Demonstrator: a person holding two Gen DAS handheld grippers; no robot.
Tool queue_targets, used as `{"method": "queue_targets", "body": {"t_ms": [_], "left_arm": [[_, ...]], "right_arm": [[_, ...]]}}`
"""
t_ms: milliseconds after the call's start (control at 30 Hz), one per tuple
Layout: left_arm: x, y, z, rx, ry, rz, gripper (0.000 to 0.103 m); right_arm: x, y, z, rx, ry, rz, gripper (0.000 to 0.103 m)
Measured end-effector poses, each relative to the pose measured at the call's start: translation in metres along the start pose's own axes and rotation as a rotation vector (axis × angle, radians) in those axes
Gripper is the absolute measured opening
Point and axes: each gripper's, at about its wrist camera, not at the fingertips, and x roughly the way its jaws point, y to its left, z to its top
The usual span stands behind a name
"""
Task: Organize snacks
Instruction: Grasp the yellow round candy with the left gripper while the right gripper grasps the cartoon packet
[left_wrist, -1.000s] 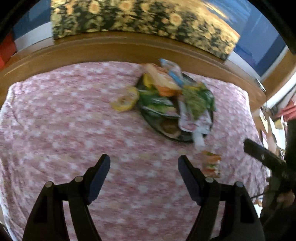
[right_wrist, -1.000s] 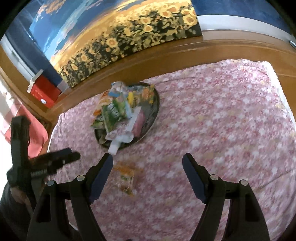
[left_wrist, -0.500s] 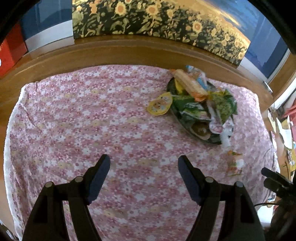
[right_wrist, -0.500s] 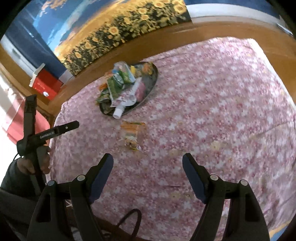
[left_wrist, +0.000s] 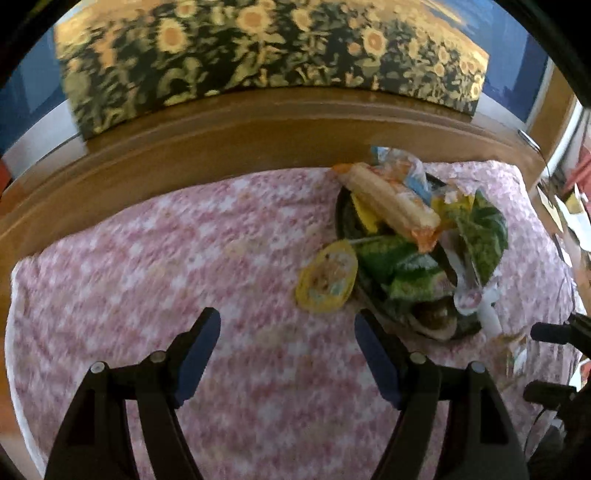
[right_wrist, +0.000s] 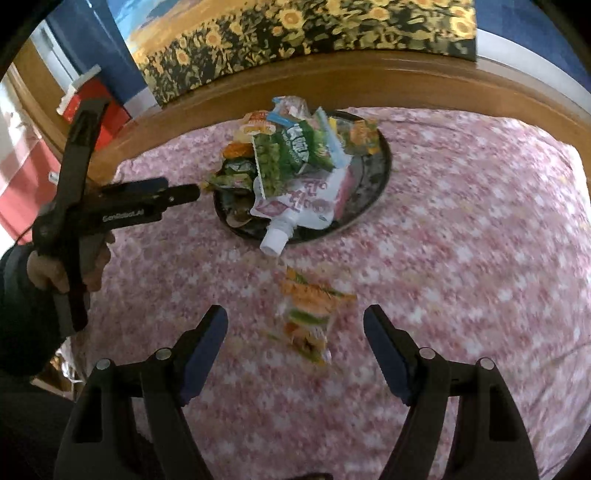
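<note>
Looking along the left gripper (left_wrist: 287, 334), the left wrist view shows its fingers spread wide and holding nothing, hovering over the pink flowered cloth (left_wrist: 155, 280) that covers the surface. Just ahead and to the right lies a round yellow packet (left_wrist: 327, 280) on the cloth, its edge touching or overlapping the rim of the dark tray (left_wrist: 341, 218), where the other snacks are heaped: a long orange-ended pack (left_wrist: 391, 201) on top and green bags (left_wrist: 480, 229) beside it. The picture is blurred, so exact contact is hard to judge. A likely risk here is that a finger reaching for the yellow packet catches the tray rim or the loose pile and tips packs onto the cloth. In the right wrist view, the right gripper (right_wrist: 295, 325) is likewise released and empty, with a flat orange and green packet (right_wrist: 310, 317) lying on the cloth between its fingers but not touched. Beyond it a white spouted pouch (right_wrist: 299, 210) hangs its cap over the tray rim (right_wrist: 384, 162) and looks ready to slide off if nudged. The thin packet may slip or crumple if pinched flat against the soft cloth, and the fingers could snag the fabric itself. The left gripper, seen at the left here, points toward the tray, so both tools could collide there.
</note>
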Motion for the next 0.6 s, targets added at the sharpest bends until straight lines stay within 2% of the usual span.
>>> {"method": "queue_targets", "body": {"t_ms": [167,200,233,267,300,333,400,600], "left_arm": [[0.019,-0.01,0.011,0.092,0.024,-0.003,0.076],[0.024,-0.013,0.014,0.107,0.024,-0.003,0.076],[0.026,-0.014,0.015,0.115,0.025,-0.006,0.074],[0.03,-0.015,0.016,0.123,0.029,-0.013,0.062],[0.032,-0.015,0.017,0.128,0.03,-0.022,0.053],[0.032,-0.015,0.018,0.13,0.025,-0.04,0.029],[0.032,-0.015,0.021,0.129,0.014,-0.05,0.005],[0.013,-0.003,0.024,0.083,-0.041,-0.084,0.0]], "right_arm": [[0.015,0.003,0.003,-0.017,0.054,-0.041,0.077],[0.018,0.004,0.004,-0.021,0.067,-0.041,0.074],[0.021,0.005,0.005,-0.024,0.075,-0.04,0.066],[0.023,0.007,0.005,-0.03,0.088,-0.043,0.052],[0.025,0.009,0.006,-0.039,0.095,-0.054,0.044],[0.026,0.01,0.006,-0.044,0.096,-0.065,0.037],[0.023,0.012,0.007,-0.049,0.084,-0.061,0.036],[0.009,0.01,0.012,-0.021,0.04,-0.042,0.035]]}}
